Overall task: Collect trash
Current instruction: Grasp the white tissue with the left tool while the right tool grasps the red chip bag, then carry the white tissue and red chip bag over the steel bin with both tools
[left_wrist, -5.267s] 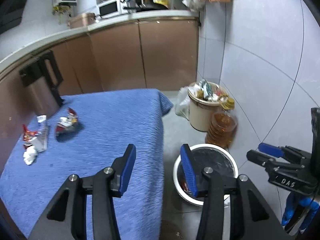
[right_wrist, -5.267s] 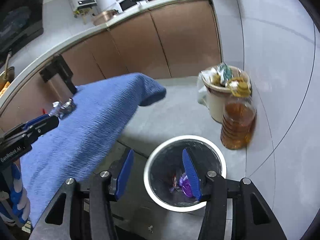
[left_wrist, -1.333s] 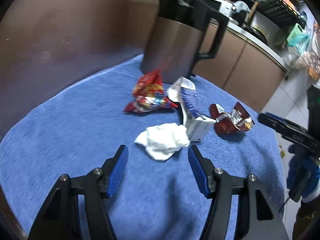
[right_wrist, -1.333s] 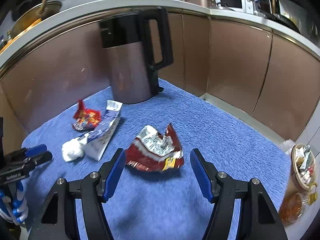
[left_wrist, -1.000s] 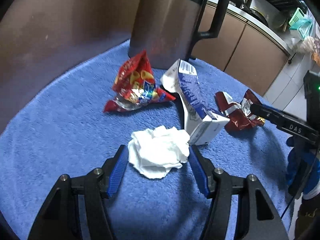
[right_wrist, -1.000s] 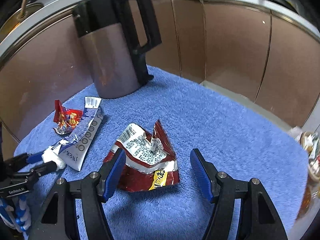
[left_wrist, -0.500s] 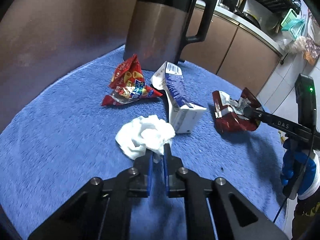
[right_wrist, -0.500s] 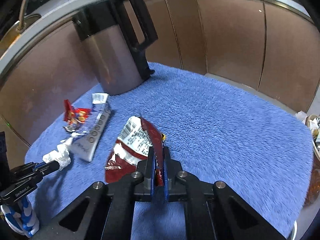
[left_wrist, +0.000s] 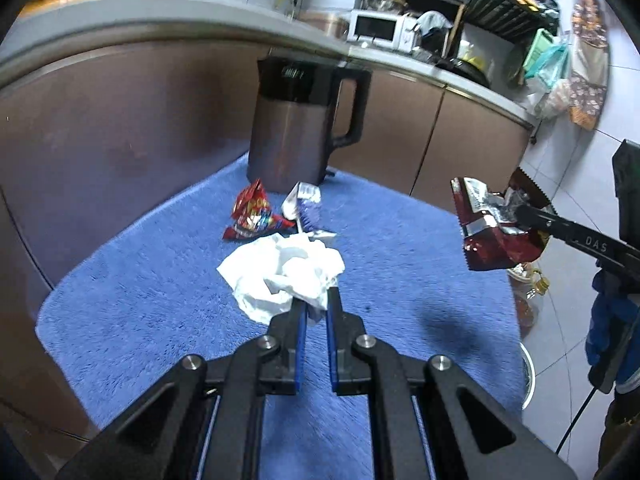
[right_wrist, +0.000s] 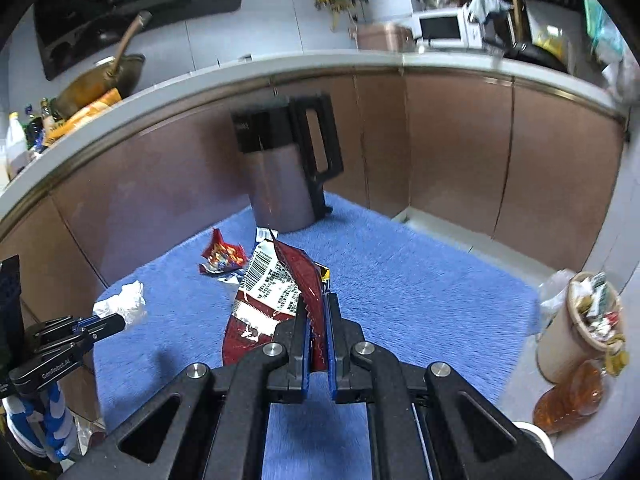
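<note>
My left gripper is shut on a crumpled white tissue and holds it above the blue cloth-covered table. The tissue also shows in the right wrist view. My right gripper is shut on a dark red snack wrapper, lifted off the table; it also shows in the left wrist view. A red snack packet and a flattened blue-and-white carton lie on the cloth near the kettle.
A metal kettle with a black handle stands at the table's far edge against brown cabinets. On the floor to the right are a full beige bin, an oil bottle and the white rim of a trash can.
Both grippers closed on their items and have lifted them off the cloth: the left with the tissue, the right with the dark red wrapper. Both views have pulled back and up.
</note>
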Action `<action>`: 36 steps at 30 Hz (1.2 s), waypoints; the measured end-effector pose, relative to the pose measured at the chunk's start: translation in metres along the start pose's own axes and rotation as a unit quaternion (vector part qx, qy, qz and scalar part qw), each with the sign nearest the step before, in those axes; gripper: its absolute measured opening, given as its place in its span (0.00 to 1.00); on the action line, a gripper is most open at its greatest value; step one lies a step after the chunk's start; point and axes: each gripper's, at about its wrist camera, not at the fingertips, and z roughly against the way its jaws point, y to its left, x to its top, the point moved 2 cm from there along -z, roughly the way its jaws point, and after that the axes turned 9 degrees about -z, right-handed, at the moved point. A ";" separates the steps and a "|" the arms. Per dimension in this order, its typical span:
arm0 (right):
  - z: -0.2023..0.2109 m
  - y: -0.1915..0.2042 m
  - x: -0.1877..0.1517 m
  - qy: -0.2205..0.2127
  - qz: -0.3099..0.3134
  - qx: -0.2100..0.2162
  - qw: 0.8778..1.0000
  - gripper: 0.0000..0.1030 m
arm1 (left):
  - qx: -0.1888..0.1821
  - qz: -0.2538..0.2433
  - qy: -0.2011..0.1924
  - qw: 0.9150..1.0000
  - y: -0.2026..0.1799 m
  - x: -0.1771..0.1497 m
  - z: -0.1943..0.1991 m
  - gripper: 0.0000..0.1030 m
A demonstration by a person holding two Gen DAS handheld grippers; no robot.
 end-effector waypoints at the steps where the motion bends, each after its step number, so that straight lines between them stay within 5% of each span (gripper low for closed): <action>1: 0.014 0.001 0.000 -0.008 0.002 -0.003 1.000 0.06 | 0.003 -0.004 -0.005 1.000 -0.005 0.001 0.009 0.08; 16: 0.159 -0.026 -0.016 -0.097 0.002 -0.072 0.993 0.06 | 0.024 -0.074 -0.068 0.995 -0.087 0.004 0.089 0.08; 26: 0.217 -0.076 -0.045 -0.133 -0.011 -0.144 0.981 0.06 | -0.005 -0.129 -0.074 0.989 -0.159 0.012 0.092 0.08; 36: 0.220 -0.139 -0.084 -0.121 -0.061 -0.179 0.975 0.06 | -0.054 -0.177 -0.032 0.982 -0.237 0.013 0.052 0.08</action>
